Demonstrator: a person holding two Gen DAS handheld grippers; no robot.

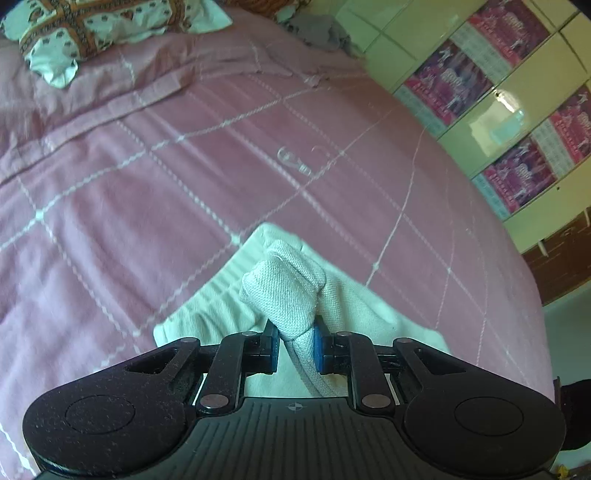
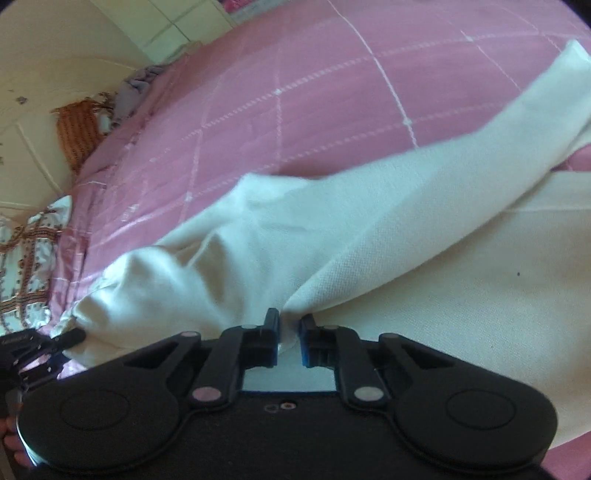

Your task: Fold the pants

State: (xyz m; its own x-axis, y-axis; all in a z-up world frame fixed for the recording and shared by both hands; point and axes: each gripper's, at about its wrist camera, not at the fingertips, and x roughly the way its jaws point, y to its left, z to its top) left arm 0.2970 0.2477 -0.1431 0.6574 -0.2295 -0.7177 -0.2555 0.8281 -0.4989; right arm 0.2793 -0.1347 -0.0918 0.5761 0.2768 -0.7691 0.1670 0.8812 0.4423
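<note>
Pink quilted bed cover [image 1: 155, 192] under everything; yellow-green cupboard doors [image 1: 436, 51] with magenta posters behind.

Left claw [image 1: 295, 343]: clamped on a thick bunched wad of white pants [image 1: 284, 288], cloth rolled and doubled between the blue pads, knot of fabric sticking up past the tips. Looks like the waistband end, ribbing visible just left of the wad.

Right claw [image 2: 290, 338]: pinched on a thin fold of the same pants [image 2: 369, 236], only a small tab of cloth showing between the pads. Rest of garment spread over the bed cover to the right, one long strip running up to the upper right corner, lifted and slack in places.

Other claw [image 2: 55, 341] visible at far left edge of right wrist view, gripping the bunched end.

Outward: clear plastic hanger hook [image 1: 295, 160] lying on cover beyond the pants; patterned pillow [image 1: 74, 33] at the head of the bed; grey cloth heap [image 1: 321, 31] near wall.

Risks, judged:
- Right grip shallow; tab likely to slip out under tension, dropping that corner.
- Left wad holds several layers; fold would come out lumpy, creases set crooked.
- Uneven pull between hands would skew the leg strip.
- Dragged cloth could catch the hanger hook.
</note>
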